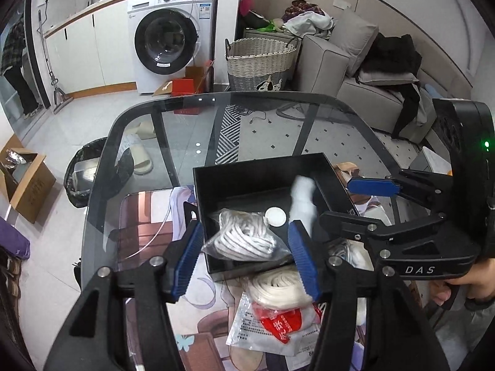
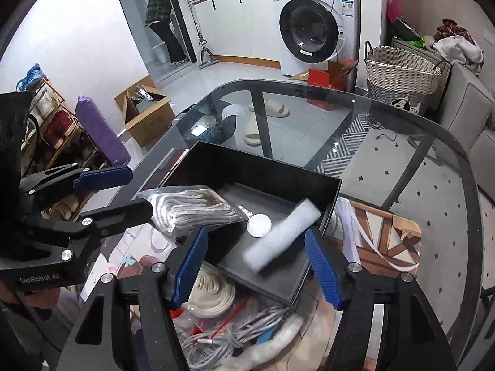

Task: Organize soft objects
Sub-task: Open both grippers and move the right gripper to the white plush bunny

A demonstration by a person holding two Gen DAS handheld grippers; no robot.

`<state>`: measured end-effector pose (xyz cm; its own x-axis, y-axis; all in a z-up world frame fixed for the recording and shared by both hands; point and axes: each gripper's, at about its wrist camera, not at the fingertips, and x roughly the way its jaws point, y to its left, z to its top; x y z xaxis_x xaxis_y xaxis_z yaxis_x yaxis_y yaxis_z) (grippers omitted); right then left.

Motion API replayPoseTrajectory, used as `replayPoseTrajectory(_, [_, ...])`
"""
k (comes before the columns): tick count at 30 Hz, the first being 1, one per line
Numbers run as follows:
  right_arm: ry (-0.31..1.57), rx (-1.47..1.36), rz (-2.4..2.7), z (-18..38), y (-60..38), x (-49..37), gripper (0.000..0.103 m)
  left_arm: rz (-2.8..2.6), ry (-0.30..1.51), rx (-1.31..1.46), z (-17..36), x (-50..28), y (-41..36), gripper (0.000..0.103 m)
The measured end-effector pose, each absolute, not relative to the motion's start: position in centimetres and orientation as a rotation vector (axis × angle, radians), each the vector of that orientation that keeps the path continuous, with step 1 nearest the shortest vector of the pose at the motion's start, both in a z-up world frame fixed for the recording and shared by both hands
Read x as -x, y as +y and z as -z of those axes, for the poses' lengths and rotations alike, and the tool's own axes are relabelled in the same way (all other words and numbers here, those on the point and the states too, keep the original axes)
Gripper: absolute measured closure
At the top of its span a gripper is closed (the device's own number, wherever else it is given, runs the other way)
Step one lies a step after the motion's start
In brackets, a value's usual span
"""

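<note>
1. Left gripper (image 1: 246,258): blue-padded jaws apart, nothing clamped, poised above the near edge of the black box (image 1: 266,170); seen from the right wrist camera as well (image 2: 102,194), at the left of the box.
2. Right gripper (image 2: 256,266): jaws apart too, empty, hanging over the box's near right part; visible from the left wrist camera (image 1: 359,201) at the box's right wall.
3. Bagged coil of white rope (image 1: 247,239): in a clear plastic bag, lying in the box's near left corner and spilling over its rim; between the left pads in that view but not pressed by them.
4. White fluffy strip (image 2: 280,235): inside the box at its right side, blurred, tilted, one end up near the right wall; below and between the right pads, untouched.
5. Small white round disc (image 2: 259,225): flat on the box floor, between the bagged rope and the strip, just beside both.
6. Outside the box, on the printed mat (image 1: 148,232) atop the glass table (image 1: 173,130): a cream coil of flat cord (image 1: 278,290) on a red-and-white packet (image 1: 280,324), a tangle of grey cable (image 2: 235,337), and a piece of white fluffy material (image 2: 278,340) close to the camera.
7. Part of a hand (image 1: 473,281) on the right gripper's handle.
</note>
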<state>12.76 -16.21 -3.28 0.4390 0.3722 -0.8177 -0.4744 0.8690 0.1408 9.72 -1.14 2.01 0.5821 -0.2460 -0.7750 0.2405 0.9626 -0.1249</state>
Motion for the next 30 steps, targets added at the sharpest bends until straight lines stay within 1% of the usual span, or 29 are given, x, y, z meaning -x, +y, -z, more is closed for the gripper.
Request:
replayPoseTrajectory(6, [1.078,0.068,-0.561,3.9,-17.2,-11.4,0.036,0.308,0.992,-0.017,-0.9,-7.7,-1.3,0.044])
replayPoseTrajectory(11, [1.113,0.075,-0.565,4.4,-18.3,-9.5,0.036,0.332,1.074,-0.038,1.3,-5.9,-1.0,0.043])
replayPoseTrajectory(17, [1.230,0.095,-0.578,7.6,-18.8,-7.7,0.036,0.346,1.194,-0.051,4.7,-5.1,-1.2,0.043])
replayPoseTrajectory(21, [1.273,0.102,-0.571,9.3,-19.7,-6.9,0.036,0.366,1.219,-0.067,5.3,-4.5,-1.8,0.042])
replayPoseTrajectory(24, [1.304,0.110,-0.570,10.5,-20.2,-6.6,0.036,0.378,1.227,-0.064,5.6,-4.3,-2.3,0.037])
replayPoseTrajectory(27, [1.309,0.114,-0.577,11.0,-20.6,-6.3,0.036,0.395,1.252,-0.080,6.2,-4.2,-3.2,0.026])
replayPoseTrajectory(30, [1.309,0.134,-0.581,11.0,-20.7,-6.2,0.036,0.406,1.262,-0.113,6.6,-4.0,-4.3,0.026])
